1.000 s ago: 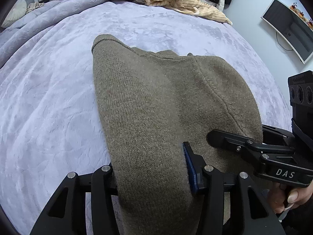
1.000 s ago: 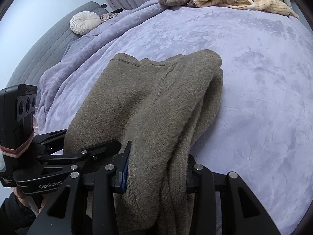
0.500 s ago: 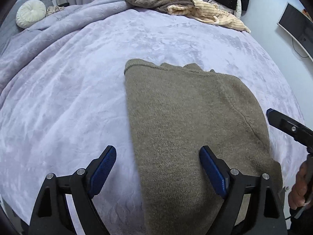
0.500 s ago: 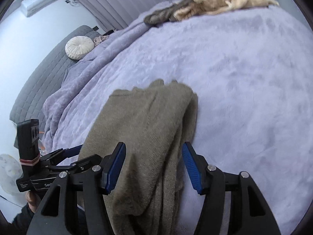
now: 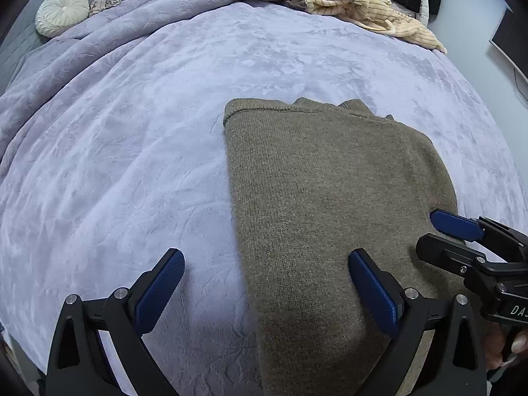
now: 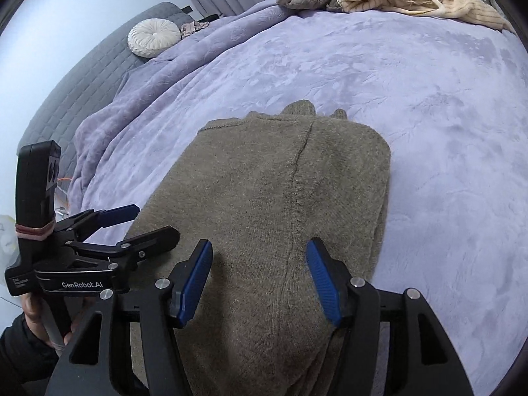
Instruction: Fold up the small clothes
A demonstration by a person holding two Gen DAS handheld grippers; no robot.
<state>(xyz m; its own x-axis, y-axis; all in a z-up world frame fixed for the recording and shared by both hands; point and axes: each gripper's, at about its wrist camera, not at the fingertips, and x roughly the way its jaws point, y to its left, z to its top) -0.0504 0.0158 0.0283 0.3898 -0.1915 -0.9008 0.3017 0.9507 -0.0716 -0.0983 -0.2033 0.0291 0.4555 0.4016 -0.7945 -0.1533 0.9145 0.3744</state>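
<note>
Sweater (image 5: 330, 198), olive knit, lies folded into a long panel on the lavender bed (image 5: 132, 165), its near end running under both of your tools. Your left gripper (image 5: 265, 283) hangs over the sweater's left edge; its fingers (image 5: 160, 285) have just been opening and now stand wide apart, one blue pad over bare blanket, the other over the knit, neither pressing on cloth. Your right gripper (image 6: 259, 277) hangs over the sweater's near end, its fingers (image 6: 194, 280) parted with the fabric lying between them; the pads do not press it. A seam runs lengthwise down the panel in the right wrist view, and the right edge shows stacked folded layers. In the left wrist view the right tool enters at the lower right, over the sweater's right border, with your hand (image 5: 508, 346) on its handle. At the far edge of the bed lies a heap of clothes (image 5: 330, 3), brown and cream striped. A round white cushion (image 5: 62, 11) rests at the far left, beside the grey headboard (image 6: 82, 92).
</note>
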